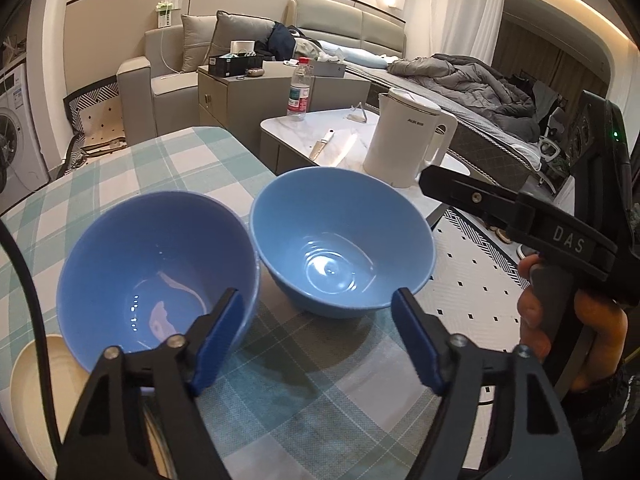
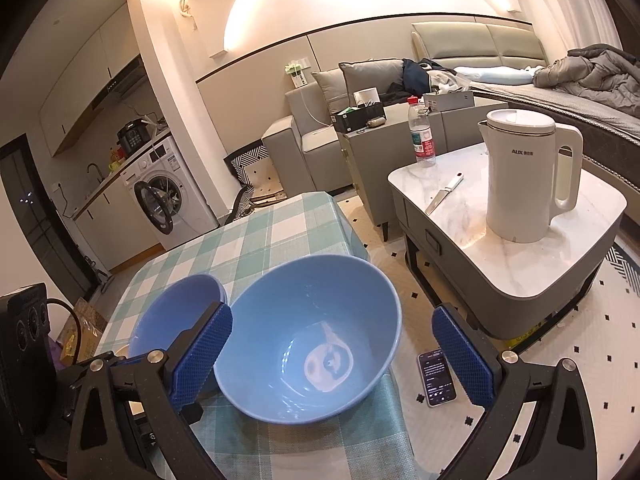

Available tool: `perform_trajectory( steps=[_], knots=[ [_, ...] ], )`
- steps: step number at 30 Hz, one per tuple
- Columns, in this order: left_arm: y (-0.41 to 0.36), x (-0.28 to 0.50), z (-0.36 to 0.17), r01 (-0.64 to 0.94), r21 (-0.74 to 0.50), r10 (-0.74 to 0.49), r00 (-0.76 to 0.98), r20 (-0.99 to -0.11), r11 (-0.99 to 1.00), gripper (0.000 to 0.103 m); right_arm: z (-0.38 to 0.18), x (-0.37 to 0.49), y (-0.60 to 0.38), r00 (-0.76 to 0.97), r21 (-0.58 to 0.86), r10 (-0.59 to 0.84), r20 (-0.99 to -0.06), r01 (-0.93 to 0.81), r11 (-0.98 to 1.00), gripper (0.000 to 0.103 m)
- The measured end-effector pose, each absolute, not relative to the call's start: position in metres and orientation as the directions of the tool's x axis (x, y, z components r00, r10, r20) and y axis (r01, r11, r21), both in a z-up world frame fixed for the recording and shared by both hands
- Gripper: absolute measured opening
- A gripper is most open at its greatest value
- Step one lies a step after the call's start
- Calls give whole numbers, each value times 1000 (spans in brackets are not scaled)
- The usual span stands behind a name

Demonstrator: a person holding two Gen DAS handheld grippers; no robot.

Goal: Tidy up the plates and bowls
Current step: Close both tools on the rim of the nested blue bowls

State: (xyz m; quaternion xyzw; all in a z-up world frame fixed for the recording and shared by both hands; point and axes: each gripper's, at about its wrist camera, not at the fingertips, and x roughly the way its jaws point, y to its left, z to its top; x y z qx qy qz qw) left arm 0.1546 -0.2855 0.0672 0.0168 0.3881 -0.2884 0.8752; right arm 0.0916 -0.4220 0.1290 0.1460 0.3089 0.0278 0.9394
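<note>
two blue bowls sit side by side on the checked surface (image 1: 168,168), rims almost touching — the left bowl (image 1: 156,276) and the right bowl (image 1: 342,240), the right one close to the surface's edge. both look empty and upright, and neither is stacked in the other, so the sorting seems barely begun. a cream plate (image 1: 38,384) peeks out at the near left, partly under the left bowl's side; how it lies beyond that is hidden.

the left gripper (image 1: 318,340) is partly open and holds nothing — one pad sits in front of the left bowl's near rim, but i cannot tell if it touches. the right gripper (image 2: 332,354) stands wide around the right bowl, with the left pad just beside its wall and the right pad well clear (no grip yet).

what is left, by my reading: nest one bowl into the other and put the plate with them.
</note>
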Motion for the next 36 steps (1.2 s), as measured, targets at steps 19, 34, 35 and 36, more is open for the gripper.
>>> perform_trajectory(
  steps=[19,34,35,36],
  knots=[
    [-295,164,54,469,-272,-503,488,-714,841,62,115,101,-427,789,290,118,-603,79,954,77],
    [-300,179,45,434,-305,-503,479,-719,848,60,99,112,-430,763,291,112,-637,104,951,56],
    [-300,180,45,433,-305,-504,480,-718,848,60,97,113,-431,760,289,104,-641,113,951,55],
    [-300,181,45,433,-305,-504,481,-718,848,60,94,114,-433,756,289,99,-647,123,950,54]
  ],
)
